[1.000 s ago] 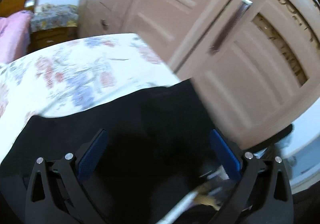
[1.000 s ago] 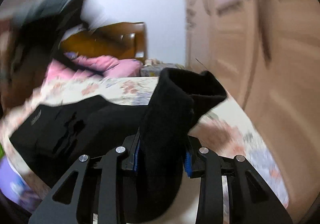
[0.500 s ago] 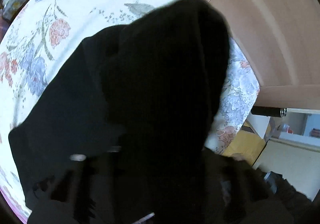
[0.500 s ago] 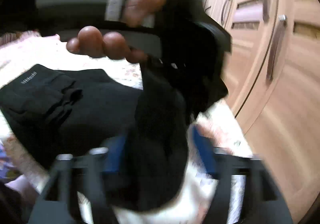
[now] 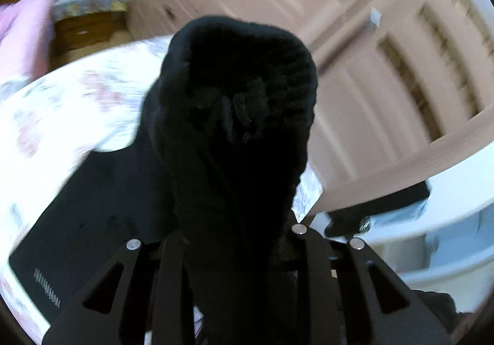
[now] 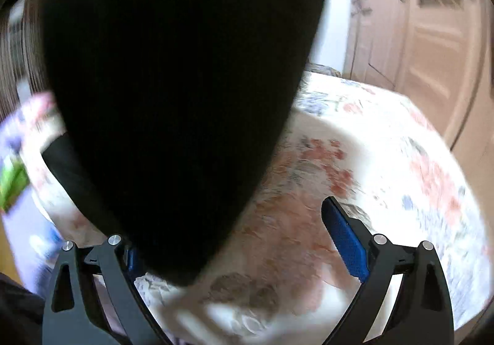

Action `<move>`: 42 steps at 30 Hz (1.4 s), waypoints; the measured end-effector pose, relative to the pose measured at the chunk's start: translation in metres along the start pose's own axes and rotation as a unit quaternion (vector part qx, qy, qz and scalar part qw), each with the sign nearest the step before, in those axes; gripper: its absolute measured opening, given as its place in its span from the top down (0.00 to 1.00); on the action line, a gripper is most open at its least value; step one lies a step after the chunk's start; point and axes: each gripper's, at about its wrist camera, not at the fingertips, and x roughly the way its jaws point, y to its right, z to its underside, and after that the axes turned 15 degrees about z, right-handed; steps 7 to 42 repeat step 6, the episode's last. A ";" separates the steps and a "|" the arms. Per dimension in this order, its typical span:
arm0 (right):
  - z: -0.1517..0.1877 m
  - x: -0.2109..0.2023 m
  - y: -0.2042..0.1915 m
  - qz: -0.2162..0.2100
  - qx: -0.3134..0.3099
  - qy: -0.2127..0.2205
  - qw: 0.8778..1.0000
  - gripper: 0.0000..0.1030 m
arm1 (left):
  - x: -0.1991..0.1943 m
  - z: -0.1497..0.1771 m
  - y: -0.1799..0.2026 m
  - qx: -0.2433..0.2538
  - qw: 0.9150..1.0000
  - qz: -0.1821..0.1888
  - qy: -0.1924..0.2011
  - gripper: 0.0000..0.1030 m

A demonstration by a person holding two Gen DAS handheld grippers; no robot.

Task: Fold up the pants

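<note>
The black pants [image 5: 102, 221] lie on a floral bedsheet [image 5: 61, 98]. In the left wrist view my left gripper [image 5: 237, 237] is shut on a bunched end of the pants [image 5: 240, 92], which stands up between the fingers and hides the pads. In the right wrist view my right gripper [image 6: 244, 240] is open, with its right blue pad [image 6: 345, 243] bare. A hanging fold of the black pants [image 6: 173, 82] drapes across its left finger and fills the upper left of the view.
Wooden wardrobe doors [image 5: 386, 67] stand close beside the bed on the right. A pink pillow [image 5: 21, 33] and a bedside cabinet [image 5: 89, 24] are at the far end. The floral sheet [image 6: 386, 160] spreads under the right gripper.
My right gripper has opened and let go of the pants end. My left gripper has closed on that end and lifted it. Both views swing quickly and are blurred.
</note>
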 end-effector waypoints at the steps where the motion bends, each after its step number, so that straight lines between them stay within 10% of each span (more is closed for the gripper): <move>1: -0.001 -0.002 -0.005 0.002 -0.005 0.004 1.000 0.09 | -0.037 0.018 -0.014 -0.014 0.999 0.001 0.035 0.78; 6: -0.008 -0.004 -0.035 -0.009 -0.056 0.022 0.998 0.09 | -0.132 0.120 -0.121 -0.103 0.988 0.000 0.116 0.71; 42: -0.008 -0.004 -0.035 -0.009 -0.056 0.022 0.998 0.09 | -0.132 0.120 -0.121 -0.103 0.988 0.000 0.116 0.71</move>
